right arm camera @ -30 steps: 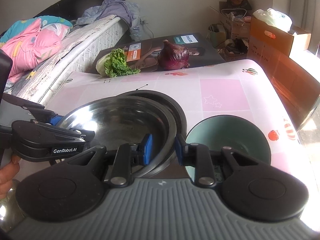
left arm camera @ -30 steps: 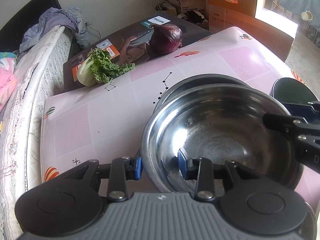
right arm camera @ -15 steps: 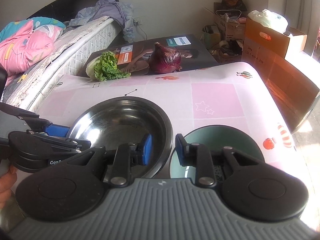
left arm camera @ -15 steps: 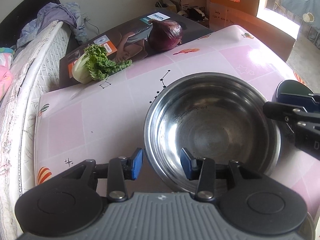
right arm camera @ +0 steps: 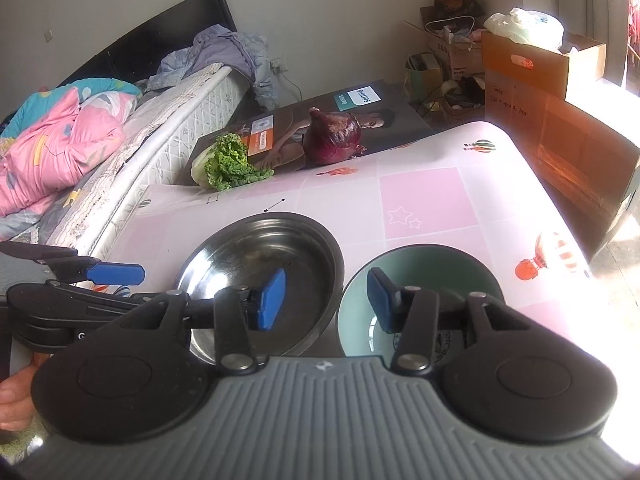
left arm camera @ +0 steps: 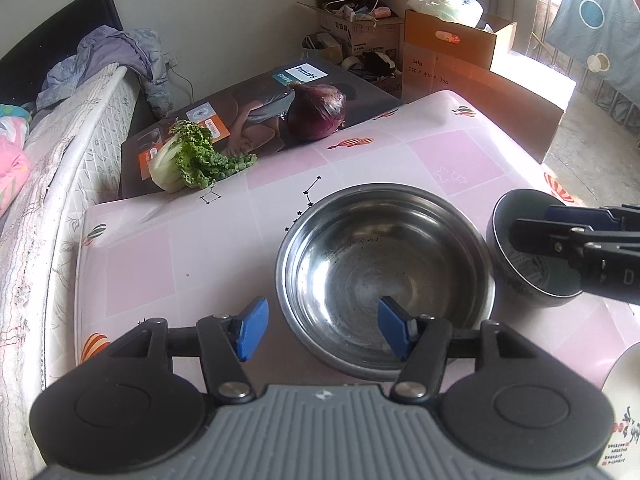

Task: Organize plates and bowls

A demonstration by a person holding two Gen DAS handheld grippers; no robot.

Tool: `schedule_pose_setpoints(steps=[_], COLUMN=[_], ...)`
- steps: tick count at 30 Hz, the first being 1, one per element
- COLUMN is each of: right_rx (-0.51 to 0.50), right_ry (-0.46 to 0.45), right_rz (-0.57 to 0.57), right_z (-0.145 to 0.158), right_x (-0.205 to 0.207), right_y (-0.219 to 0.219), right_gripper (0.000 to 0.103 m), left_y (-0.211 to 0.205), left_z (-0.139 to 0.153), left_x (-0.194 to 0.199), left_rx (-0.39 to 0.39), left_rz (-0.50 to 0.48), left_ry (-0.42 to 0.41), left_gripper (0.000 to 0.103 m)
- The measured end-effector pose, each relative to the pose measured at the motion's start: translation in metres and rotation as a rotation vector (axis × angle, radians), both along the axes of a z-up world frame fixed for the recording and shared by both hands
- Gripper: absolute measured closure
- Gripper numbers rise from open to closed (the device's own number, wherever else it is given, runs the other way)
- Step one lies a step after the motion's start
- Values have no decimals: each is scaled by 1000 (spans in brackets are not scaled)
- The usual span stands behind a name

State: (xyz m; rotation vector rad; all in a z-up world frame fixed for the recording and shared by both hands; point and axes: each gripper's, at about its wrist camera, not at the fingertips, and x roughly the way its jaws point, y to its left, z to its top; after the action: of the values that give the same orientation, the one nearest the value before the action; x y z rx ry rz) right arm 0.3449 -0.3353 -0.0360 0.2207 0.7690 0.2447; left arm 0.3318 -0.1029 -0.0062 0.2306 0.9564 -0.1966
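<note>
Steel bowls point(left arm camera: 386, 276): one visible, any nested beneath cannot tell. Dark-green ceramic bowls point(right arm camera: 424, 276): one. White printed dish point(left arm camera: 624, 412) at right edge: one, partly cut off. Handheld grippers: two, left gripper point(left arm camera: 320, 330), right gripper point(right arm camera: 326, 300). Leafy cabbages point(left arm camera: 188, 160): one. Red onions point(right arm camera: 334, 136): one. Philips boxes point(left arm camera: 240, 120): one. Cardboard cartons point(left arm camera: 448, 48) by far wall: at least two.
</note>
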Motion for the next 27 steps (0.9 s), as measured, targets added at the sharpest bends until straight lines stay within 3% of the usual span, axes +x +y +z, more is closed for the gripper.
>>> schedule_pose_setpoints(steps=[10, 18, 23, 27], right_rx=[46, 79, 143, 206], right_ry=[1, 8, 47, 96], right_rz=[-36, -94, -120, -143], right_z=[25, 30, 17, -1], right_x=[-48, -71, -68, -55], right_y=[-39, -80, -107, -125], right_gripper=[54, 53, 53, 53], left_y=[-29, -59, -65, -69], left_z=[20, 9, -2, -13], left_x=[-33, -38, -31, -21], left_rx=[-113, -175, -236, -278], left_rz=[-93, -119, -115, -111], left_ry=[8, 30, 59, 110], left_gripper=[29, 29, 35, 51])
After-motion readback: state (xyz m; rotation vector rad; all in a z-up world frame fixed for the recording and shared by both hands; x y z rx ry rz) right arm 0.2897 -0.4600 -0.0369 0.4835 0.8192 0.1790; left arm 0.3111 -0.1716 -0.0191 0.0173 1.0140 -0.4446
